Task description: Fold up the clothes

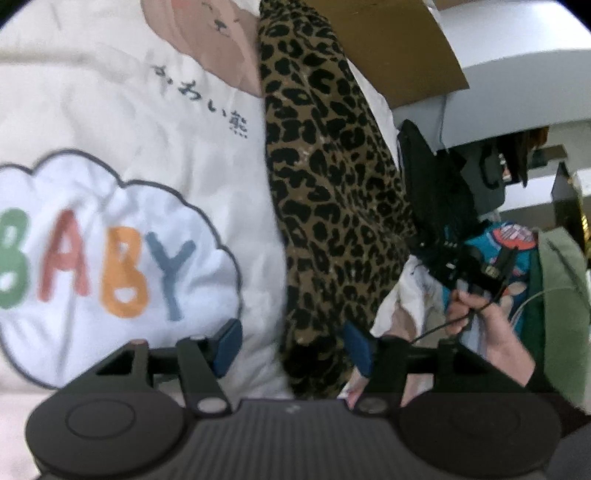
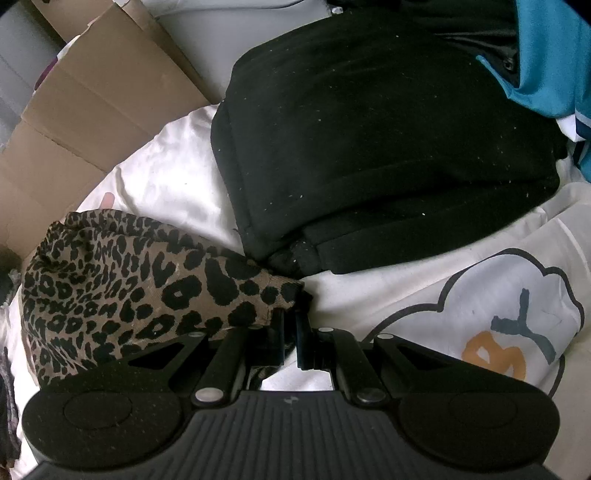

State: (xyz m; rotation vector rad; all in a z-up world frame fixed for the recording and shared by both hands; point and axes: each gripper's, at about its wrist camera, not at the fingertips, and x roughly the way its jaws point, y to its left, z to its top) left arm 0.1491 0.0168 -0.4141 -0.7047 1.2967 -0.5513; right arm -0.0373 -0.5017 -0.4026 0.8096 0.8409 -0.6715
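left gripper [image 1: 291, 345]: jaws apart over leopard cloth [image 1: 325, 192] | right gripper [image 2: 290, 332]: jaws clamped on leopard cloth corner | cloth lies on white BABY bedding [image 1: 110, 147] | around: black garment [image 2: 369, 147], cardboard box [image 2: 85, 110], teal cloth [image 2: 546, 55]

Counts, both wrist views: 2 grippers, 3 garments in the right view, 1 box, 1 hand.

1 leopard-print garment [image 2: 122, 280]; 1 black garment [image 2: 384, 140]; 1 teal garment [image 2: 550, 55]; 1 white printed sheet [image 1: 122, 155] with 1 "BABY" cloud [image 1: 110, 266] and 1 bear print [image 1: 207, 33]; 1 cardboard box [image 2: 92, 103]; 1 left gripper [image 1: 291, 343], 1 right gripper [image 2: 290, 332]; 1 hand [image 1: 484, 317].
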